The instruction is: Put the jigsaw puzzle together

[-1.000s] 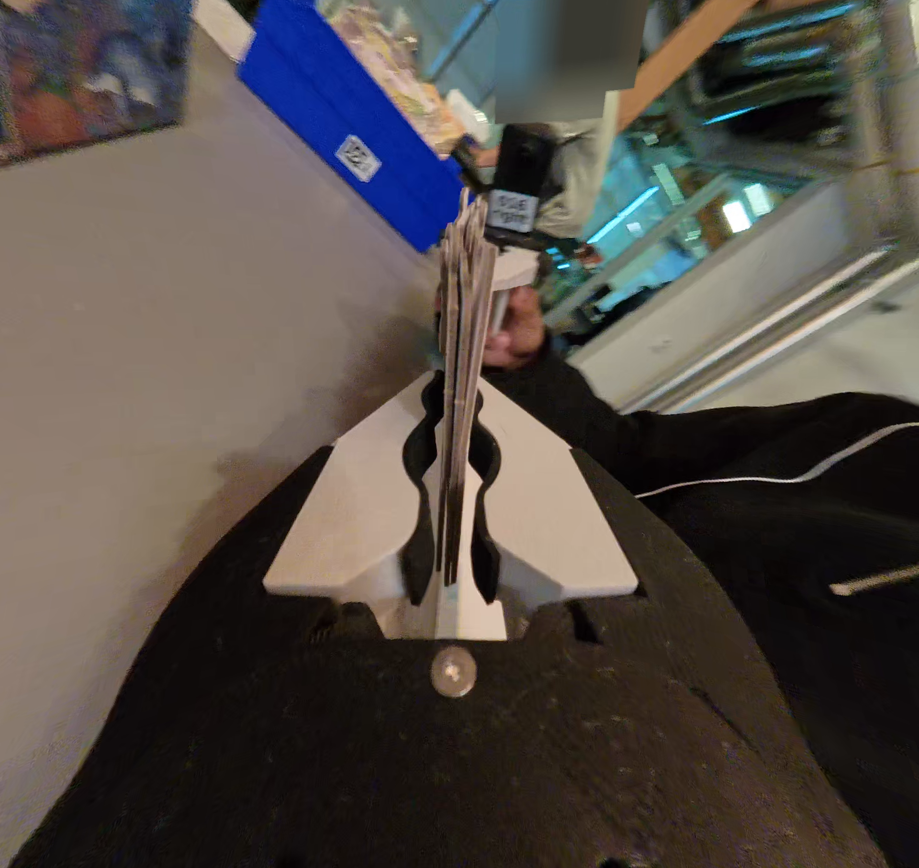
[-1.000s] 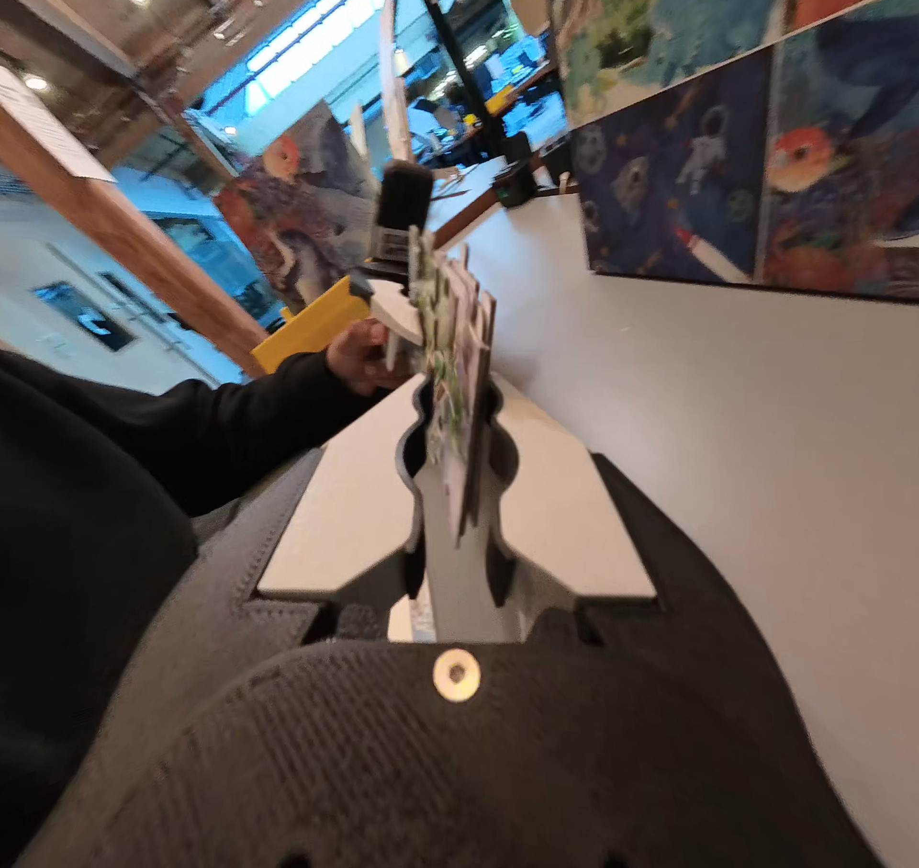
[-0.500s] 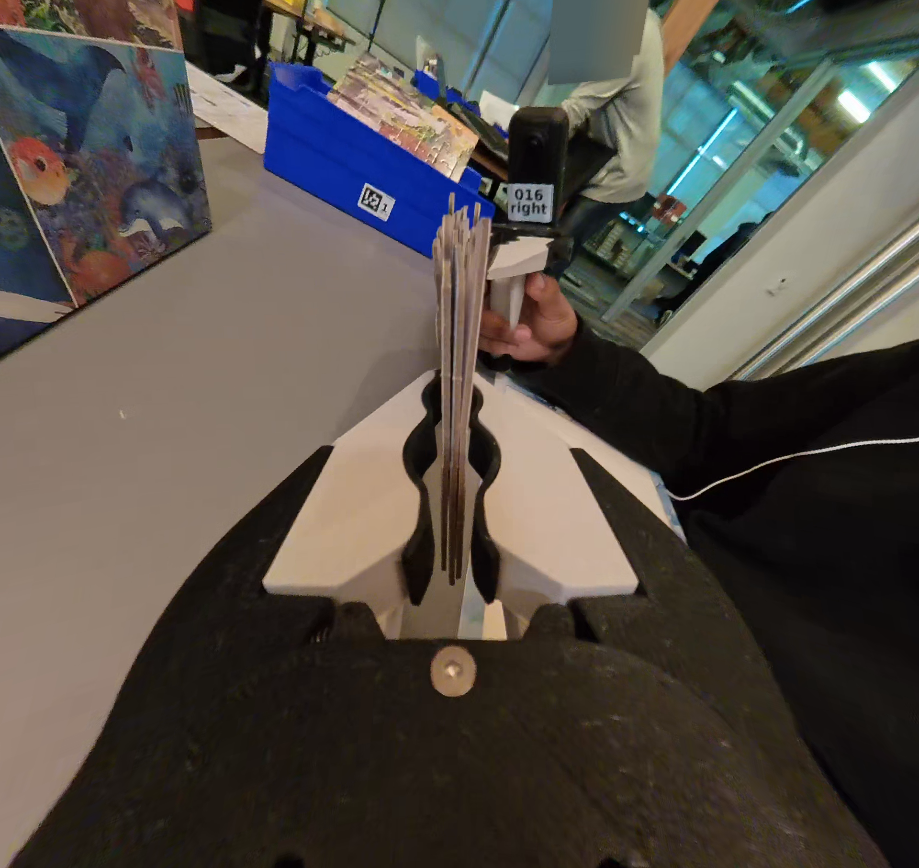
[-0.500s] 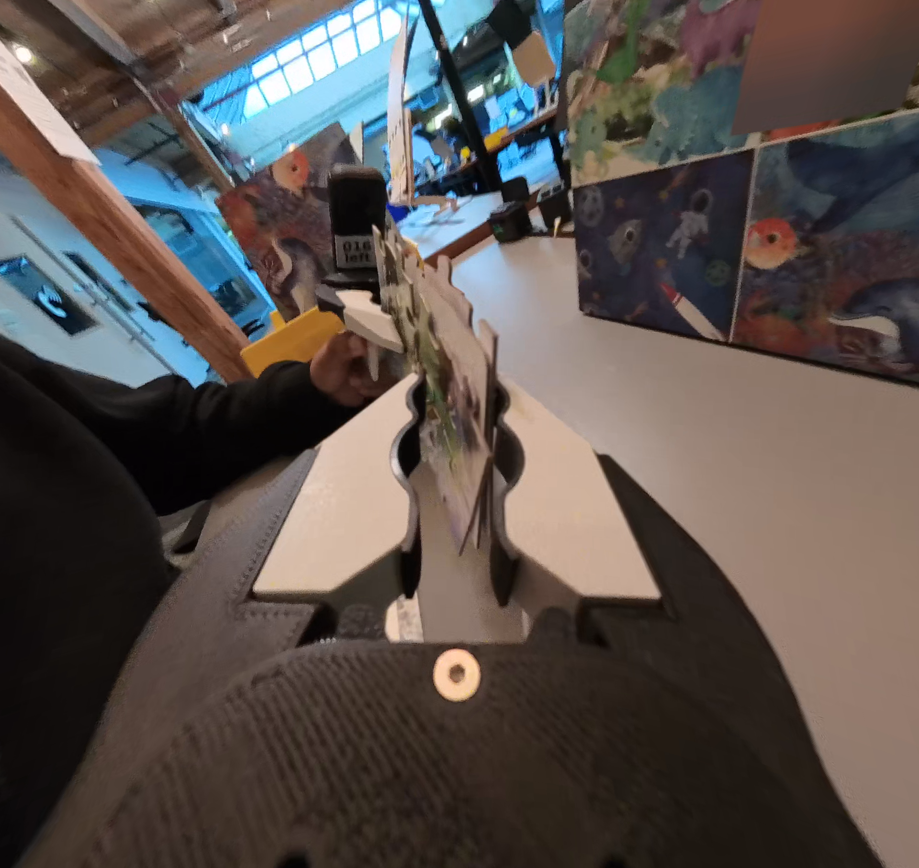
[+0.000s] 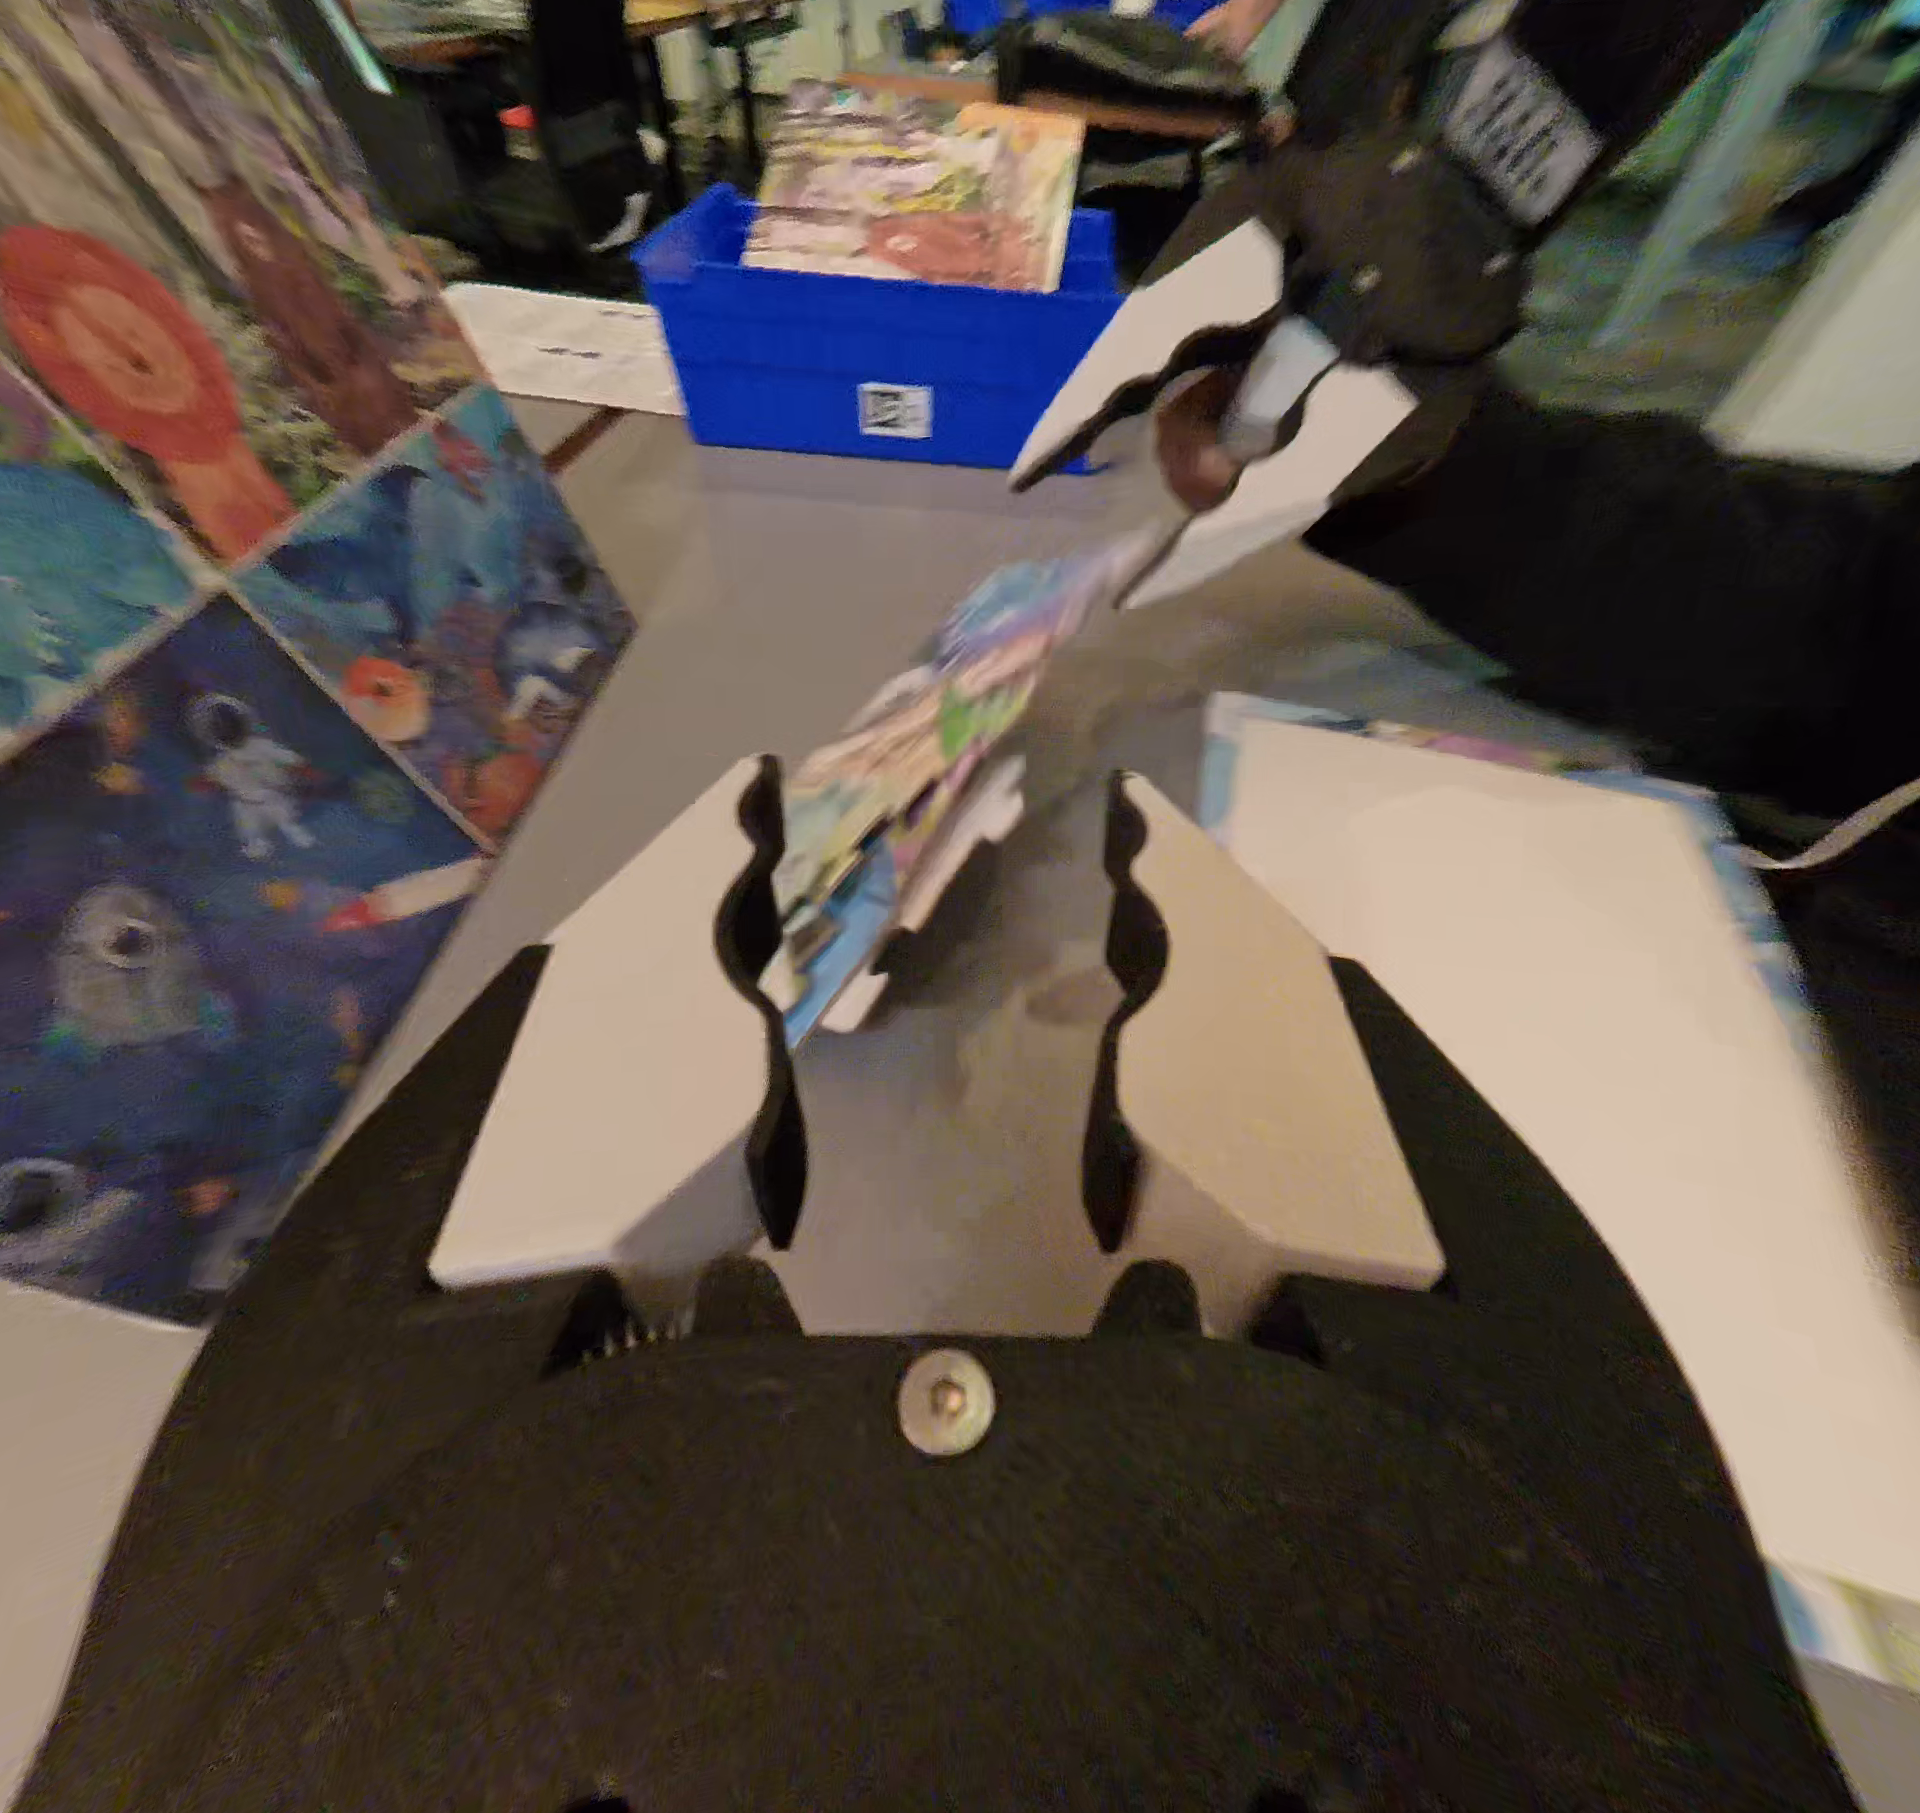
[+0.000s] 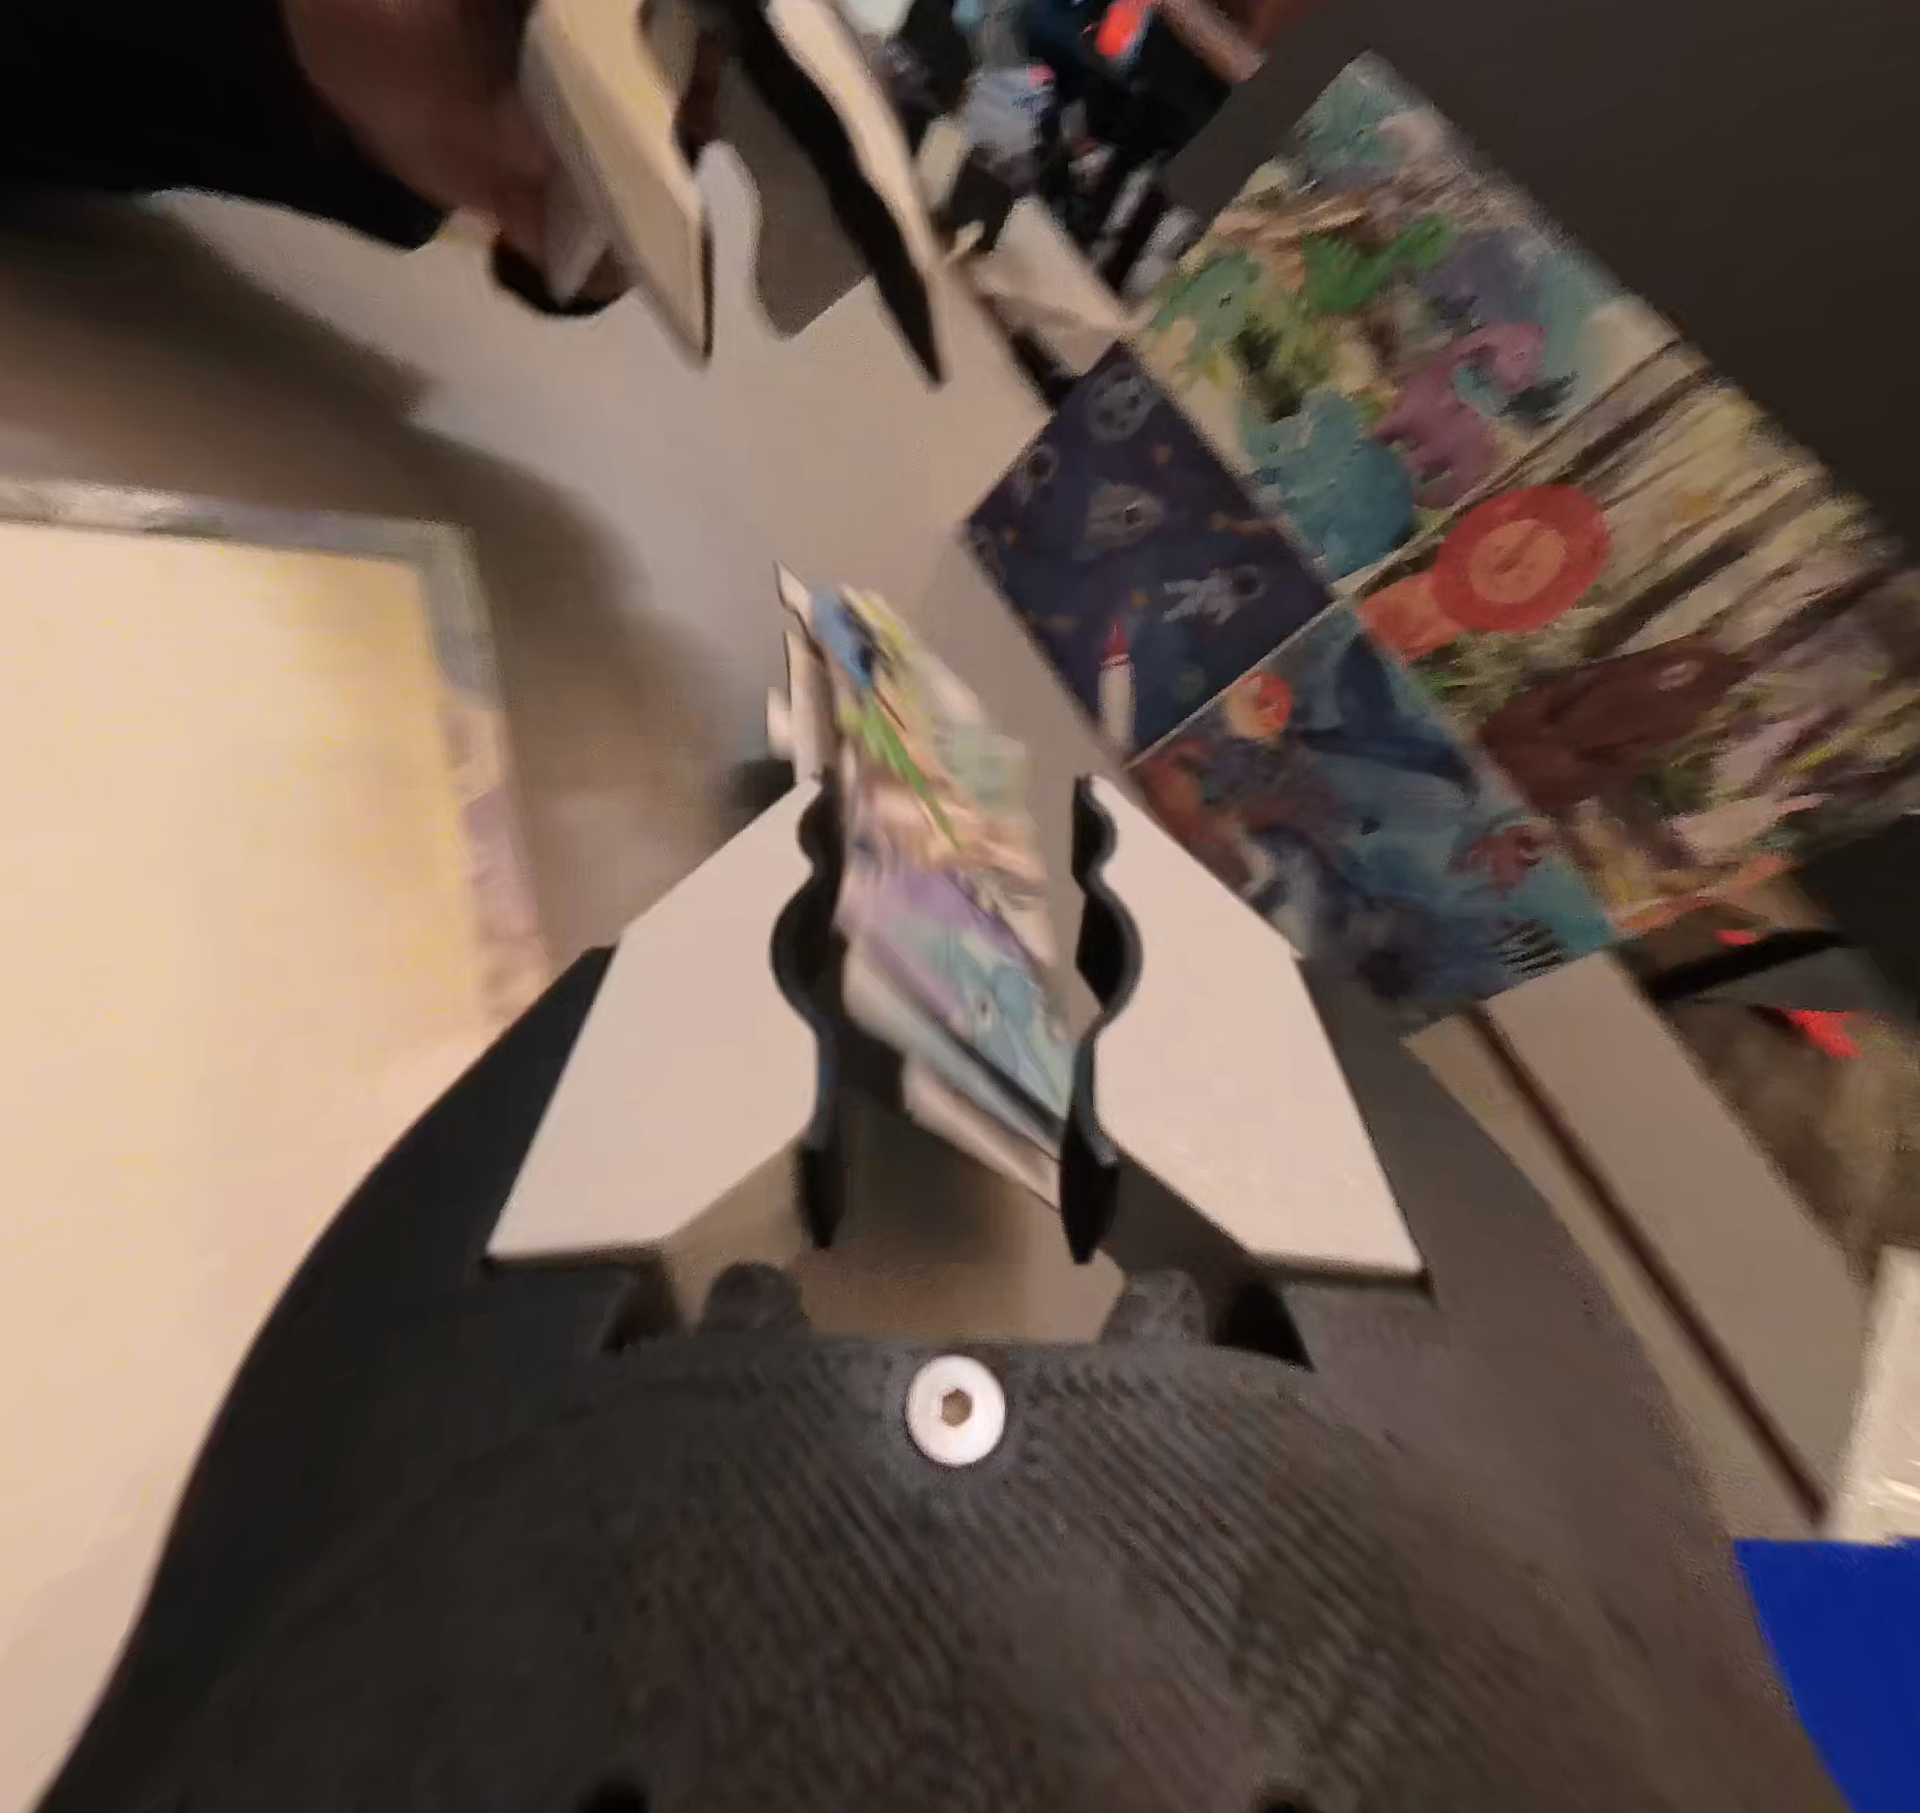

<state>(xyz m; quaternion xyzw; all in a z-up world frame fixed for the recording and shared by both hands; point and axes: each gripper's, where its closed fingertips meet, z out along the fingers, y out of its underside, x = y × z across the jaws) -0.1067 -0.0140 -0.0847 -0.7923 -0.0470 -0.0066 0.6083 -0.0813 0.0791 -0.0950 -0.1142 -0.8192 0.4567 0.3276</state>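
A stack of colourful jigsaw pieces [image 5: 904, 828] lies tilted and fanned out over the grey table, blurred by motion. My left gripper [image 5: 935, 797] is open, and the stack's near end leans by its left finger [image 5: 623, 1036]. My right gripper [image 6: 948, 792] is open too, with the stack's other end [image 6: 956, 911] loose between its jaws, nearer the right finger [image 6: 1226, 1036]. Each gripper shows in the other's view, open: the right [image 5: 1195, 475], the left [image 6: 790, 205]. I cannot tell whether the stack rests on the table.
A white puzzle board [image 5: 1475, 1036] with a printed border lies on the table beside the stack and shows in the right wrist view [image 6: 208, 776]. A picture-covered puzzle box [image 5: 208, 672] [image 6: 1455, 672] stands on the other side. A blue bin [image 5: 883, 361] holding another box is at the table's far end. About 11 centimeters separates my left fingertips from my right.
Both grippers were shut on the upright stack, held between them. Now both have opened and tipped down toward the table, and the stack has tilted over and fanned out.
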